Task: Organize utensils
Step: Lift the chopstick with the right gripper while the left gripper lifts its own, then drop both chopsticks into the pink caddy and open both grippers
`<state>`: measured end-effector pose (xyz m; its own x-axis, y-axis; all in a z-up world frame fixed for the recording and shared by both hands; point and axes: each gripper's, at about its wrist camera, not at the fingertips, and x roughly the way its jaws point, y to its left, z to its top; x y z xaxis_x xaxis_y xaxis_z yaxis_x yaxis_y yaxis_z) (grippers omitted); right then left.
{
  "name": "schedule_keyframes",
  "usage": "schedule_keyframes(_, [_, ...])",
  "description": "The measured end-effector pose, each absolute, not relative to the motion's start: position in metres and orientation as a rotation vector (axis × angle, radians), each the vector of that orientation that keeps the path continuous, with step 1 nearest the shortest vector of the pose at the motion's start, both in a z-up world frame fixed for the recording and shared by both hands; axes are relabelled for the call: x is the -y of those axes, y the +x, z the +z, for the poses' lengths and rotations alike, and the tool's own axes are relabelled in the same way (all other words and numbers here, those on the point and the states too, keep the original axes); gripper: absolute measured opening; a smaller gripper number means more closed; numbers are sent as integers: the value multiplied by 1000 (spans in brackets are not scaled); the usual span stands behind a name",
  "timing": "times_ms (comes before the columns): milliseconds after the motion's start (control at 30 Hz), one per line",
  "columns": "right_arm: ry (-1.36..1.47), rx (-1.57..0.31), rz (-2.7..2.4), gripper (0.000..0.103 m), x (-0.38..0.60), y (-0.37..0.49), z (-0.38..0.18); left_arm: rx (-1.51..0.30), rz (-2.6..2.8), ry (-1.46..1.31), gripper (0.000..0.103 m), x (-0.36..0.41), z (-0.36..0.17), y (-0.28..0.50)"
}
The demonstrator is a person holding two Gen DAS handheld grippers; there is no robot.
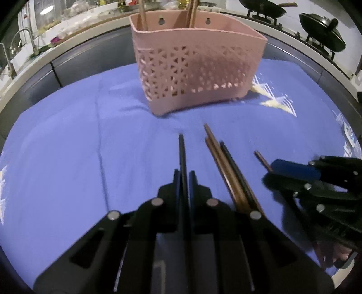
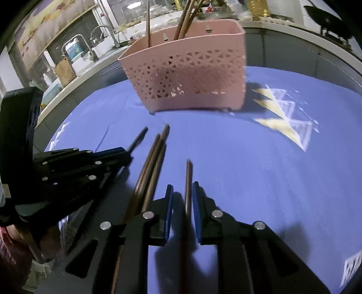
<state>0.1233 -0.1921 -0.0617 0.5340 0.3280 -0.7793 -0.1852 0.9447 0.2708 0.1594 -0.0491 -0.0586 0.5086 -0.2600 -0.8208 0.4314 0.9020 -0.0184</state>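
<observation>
Clamped in the left gripper [image 1: 185, 174], a dark chopstick [image 1: 181, 149]; between the right gripper [image 2: 182, 190] fingers, a brown chopstick [image 2: 188, 181], grip uncertain. Ahead of both, pink perforated basket [image 1: 199, 72] holding upright chopsticks [image 1: 142, 15]. Below, blue cloth [image 1: 79, 135] over the table, kitchen sink [image 2: 99, 48] behind.

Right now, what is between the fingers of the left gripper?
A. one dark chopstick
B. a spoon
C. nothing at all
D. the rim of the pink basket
A: in the left wrist view the left gripper has its fingers closed on one dark chopstick, which points toward the pink basket standing apart on the blue cloth.
</observation>
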Motion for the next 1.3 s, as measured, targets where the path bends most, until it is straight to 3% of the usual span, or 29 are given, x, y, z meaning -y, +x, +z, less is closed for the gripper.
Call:
schedule_keyframes(67, [147,-963,302,5,191,131,-63,-949,-418,189,7,51,-58,162])
schedule_keyframes(267, [227,-914,316,5,207,122,-51,-909,-431,140,5,38,-43,151])
schedule_keyframes(533, [275,-459,304,4,235,42,44,-584,-523,-31,5,-12,63,81])
schedule_keyframes(667, [277,-329,283,4,237,16,66,-474,-534,-60,5,-29,90,47])
schedule_keyframes(1133, [267,-328,255,4,231,12,73,-458,-537,-19,5,-21,96,38])
schedule_keyframes(1300, [281,-314,306,4,231,43,108,-428,-565,-26,5,-16,132,64])
